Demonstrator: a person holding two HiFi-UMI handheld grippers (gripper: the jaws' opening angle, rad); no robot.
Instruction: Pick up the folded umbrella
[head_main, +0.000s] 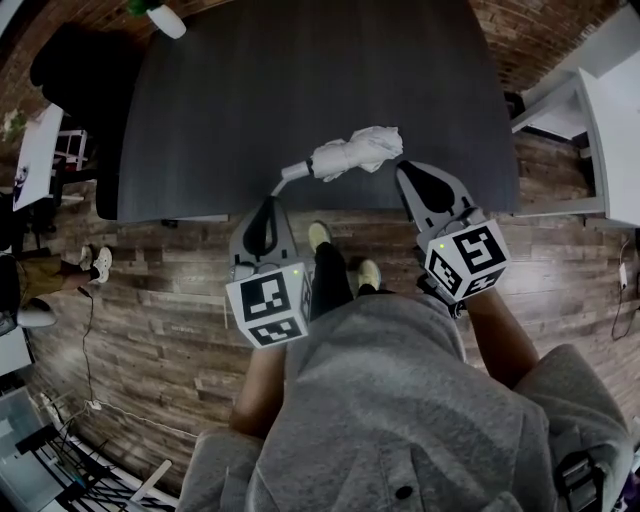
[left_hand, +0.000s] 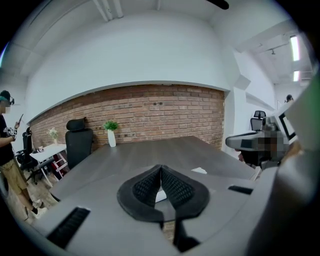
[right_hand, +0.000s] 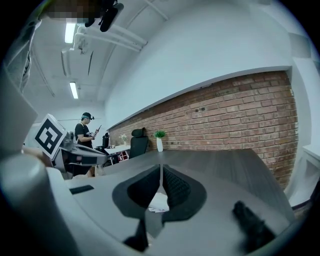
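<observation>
The folded umbrella (head_main: 350, 153) lies near the surface's (head_main: 300, 70) front edge, within easy reach. The left gripper (head_main: 268, 208) and right gripper (head_main: 417, 178) flank it (both closed, holding nothing), probably poised to approach.

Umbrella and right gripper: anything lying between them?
Nothing: head view shows only bare table between the folded umbrella and the right gripper.

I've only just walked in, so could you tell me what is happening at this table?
A person stands at the dark table, holding a gripper in each hand. The folded umbrella lies near its front edge. The left gripper and right gripper sit close to it, both shut and empty.
</observation>
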